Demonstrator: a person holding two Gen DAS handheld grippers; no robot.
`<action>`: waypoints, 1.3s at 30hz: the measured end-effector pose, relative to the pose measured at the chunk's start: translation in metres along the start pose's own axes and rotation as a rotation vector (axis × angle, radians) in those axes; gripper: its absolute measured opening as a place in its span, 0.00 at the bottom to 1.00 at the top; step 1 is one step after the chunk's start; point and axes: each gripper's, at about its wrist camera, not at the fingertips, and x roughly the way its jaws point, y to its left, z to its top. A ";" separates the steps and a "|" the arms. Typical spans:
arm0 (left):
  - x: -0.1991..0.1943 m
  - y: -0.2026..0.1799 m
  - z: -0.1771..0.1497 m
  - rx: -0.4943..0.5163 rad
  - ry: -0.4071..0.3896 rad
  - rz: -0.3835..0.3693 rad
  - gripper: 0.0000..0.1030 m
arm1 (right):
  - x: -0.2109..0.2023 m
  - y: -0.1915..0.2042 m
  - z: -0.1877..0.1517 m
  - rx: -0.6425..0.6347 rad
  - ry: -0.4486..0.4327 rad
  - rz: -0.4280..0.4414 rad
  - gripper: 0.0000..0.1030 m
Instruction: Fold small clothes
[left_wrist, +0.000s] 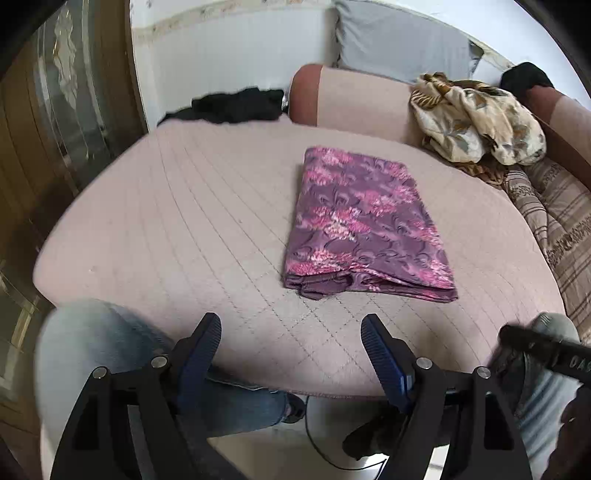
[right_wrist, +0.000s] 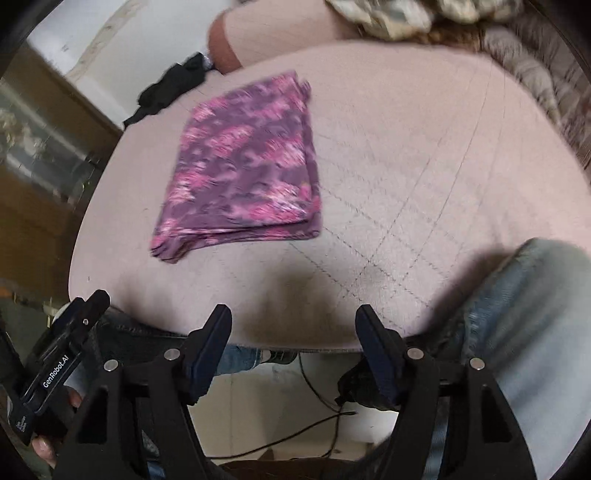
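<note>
**Mia:** Where is the cloth?

**Sam:** The purple and pink cloth (left_wrist: 364, 225) lies in the middle of the left wrist picture, on the pink quilted bed cover (left_wrist: 184, 221). It is folded into a neat flat stack. In the right wrist picture it sits in the upper left part.

**Mia:** Is anything holding it?

**Sam:** No. The left gripper (left_wrist: 291, 349) is at the bottom of its picture, and its two blue fingers (left_wrist: 201, 345) are spread wide with nothing between them. The right gripper (right_wrist: 293, 338) is spread too and is empty. Both are apart from the cloth, near the bed's front edge, by the person's knees in jeans (left_wrist: 103, 343).

**Mia:** So this one is done?

**Sam:** I think so. The edges at the front line up pretty well, with only a small bump at the lower left corner.

**Mia:** What is the good way to go on?

**Sam:** I would keep both tools up and clear, so they do not bump the stack and mess it up. Then I would pick the next thing, maybe the cream flowery cloth (left_wrist: 476, 118) in the upper right, or the black cloth (left_wrist: 236, 105) at the upper left. Grab it by two corners, one in each tool, and lay it flat on the bare part of the cover first.
</note>
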 end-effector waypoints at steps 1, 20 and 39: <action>-0.007 -0.001 0.003 0.002 -0.005 0.017 0.80 | -0.011 0.005 0.000 -0.010 -0.024 -0.009 0.67; -0.155 -0.010 0.039 0.023 -0.220 0.001 0.94 | -0.157 0.064 0.001 -0.127 -0.351 -0.085 0.77; -0.162 -0.017 0.034 0.043 -0.211 0.013 0.96 | -0.164 0.070 -0.005 -0.158 -0.368 -0.071 0.77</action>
